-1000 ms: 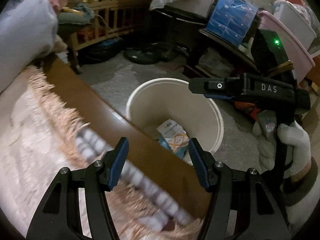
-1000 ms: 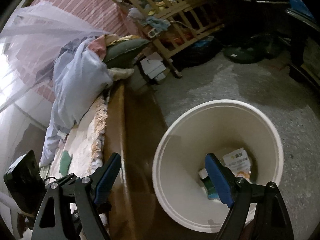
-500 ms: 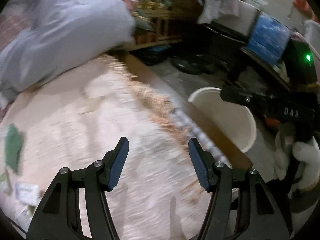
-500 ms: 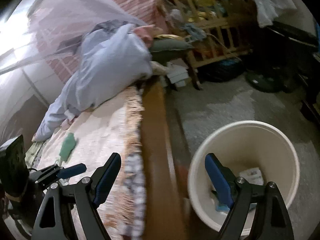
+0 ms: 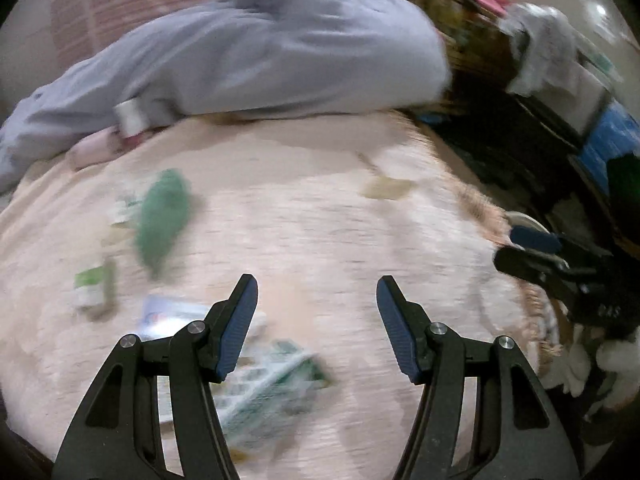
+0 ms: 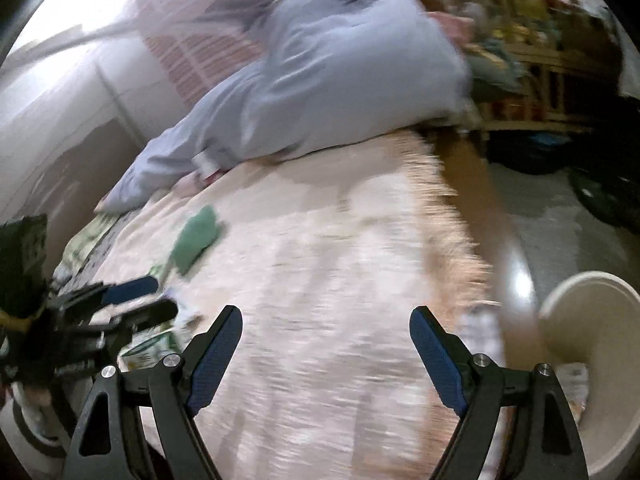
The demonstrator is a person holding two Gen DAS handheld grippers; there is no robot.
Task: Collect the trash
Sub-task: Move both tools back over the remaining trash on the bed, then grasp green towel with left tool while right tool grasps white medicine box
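Both views are motion-blurred. Several pieces of trash lie on the pink bed cover [image 5: 320, 232]: a green wrapper [image 5: 162, 216], a small green-and-white packet [image 5: 94, 282], a pale packet [image 5: 168, 316] and a green-and-white printed wrapper [image 5: 272, 384] just below my left gripper [image 5: 316, 320], which is open and empty above the cover. My right gripper [image 6: 326, 352] is open and empty over the bed, with the cream bin [image 6: 592, 360] on the floor to its right. The green wrapper [image 6: 196, 240] also shows in the right wrist view.
A grey-blue bundle of bedding [image 5: 260, 52] lies across the far side of the bed. The cover has a fringed edge [image 6: 448, 216] along a brown wooden bed rail [image 6: 480, 184]. Wooden furniture and clutter [image 6: 532, 60] stand beyond on the grey floor.
Both grippers have swung left, away from the bin and over the bed. The trash on the cover has come into view under the left gripper. Both stay open and empty.
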